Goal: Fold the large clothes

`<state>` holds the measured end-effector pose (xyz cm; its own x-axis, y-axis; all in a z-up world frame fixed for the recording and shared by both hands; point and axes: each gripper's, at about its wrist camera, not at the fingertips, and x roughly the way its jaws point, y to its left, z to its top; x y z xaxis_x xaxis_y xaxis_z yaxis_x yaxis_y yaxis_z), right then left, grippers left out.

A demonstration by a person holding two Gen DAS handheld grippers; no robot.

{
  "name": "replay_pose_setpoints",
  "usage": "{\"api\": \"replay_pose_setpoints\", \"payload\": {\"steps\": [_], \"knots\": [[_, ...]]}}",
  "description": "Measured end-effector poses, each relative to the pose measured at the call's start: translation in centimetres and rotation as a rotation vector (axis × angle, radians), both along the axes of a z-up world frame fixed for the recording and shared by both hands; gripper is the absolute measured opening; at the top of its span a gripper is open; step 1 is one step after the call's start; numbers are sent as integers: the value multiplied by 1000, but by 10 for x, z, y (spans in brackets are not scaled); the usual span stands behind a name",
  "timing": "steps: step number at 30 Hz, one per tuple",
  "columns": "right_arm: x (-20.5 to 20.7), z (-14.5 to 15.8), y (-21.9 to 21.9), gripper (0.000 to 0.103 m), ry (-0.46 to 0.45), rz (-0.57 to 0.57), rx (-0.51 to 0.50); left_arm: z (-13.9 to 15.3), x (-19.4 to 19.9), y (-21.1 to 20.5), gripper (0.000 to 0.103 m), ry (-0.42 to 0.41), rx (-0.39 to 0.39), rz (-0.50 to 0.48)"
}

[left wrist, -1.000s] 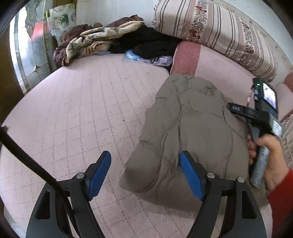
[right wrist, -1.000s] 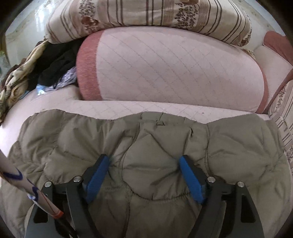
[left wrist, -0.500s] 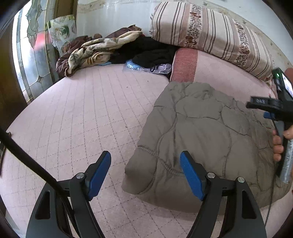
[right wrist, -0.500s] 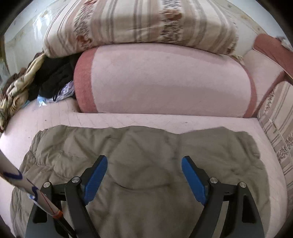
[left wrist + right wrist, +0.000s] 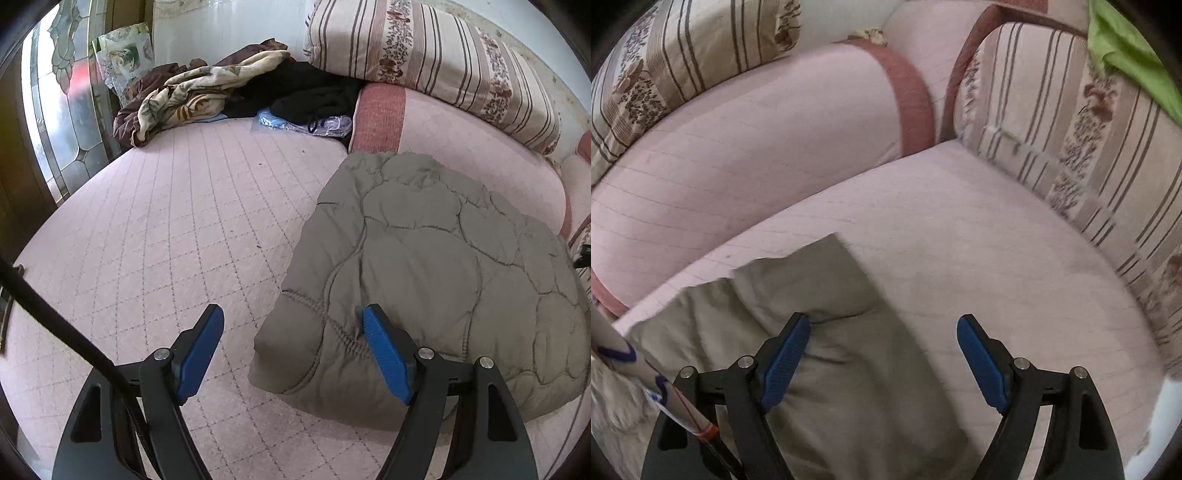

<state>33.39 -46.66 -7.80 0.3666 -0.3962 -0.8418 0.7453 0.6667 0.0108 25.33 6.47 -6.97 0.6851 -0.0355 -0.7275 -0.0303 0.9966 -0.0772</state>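
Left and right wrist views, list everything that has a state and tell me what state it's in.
Padded jacket: folded into a compact bundle, lying on the bed, not gripped.
Left tool: open, empty, right pad against the jacket's near corner.
Right tool: open, empty, over the jacket's edge.
Pile of clothes: crumpled, unfolded, at the bed's far side.
Striped pillow: resting on the pink bolster.
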Motion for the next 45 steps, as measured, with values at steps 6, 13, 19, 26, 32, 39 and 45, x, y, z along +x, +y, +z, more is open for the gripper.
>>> {"api": "replay_pose_setpoints", "payload": {"steps": [6,13,19,26,32,39,45], "knots": [[-9,50,66,86,-99,197,-11,-1,2,1,79,19,-2,-5],[2,72,229,86,-101,567,-66,15,-2,24,79,-12,-44,24],[21,12,317,86,17,673,-92,19,11,75,79,22,-77,155],[21,15,340,84,55,643,-187,15,16,115,79,71,-173,237],[12,37,392,85,-18,764,-190,16,12,124,79,79,-204,270],[37,-9,426,92,42,780,-217,15,11,124,79,80,-189,278],[7,23,393,90,-60,759,-150,20,9,113,79,60,-151,252]]}}
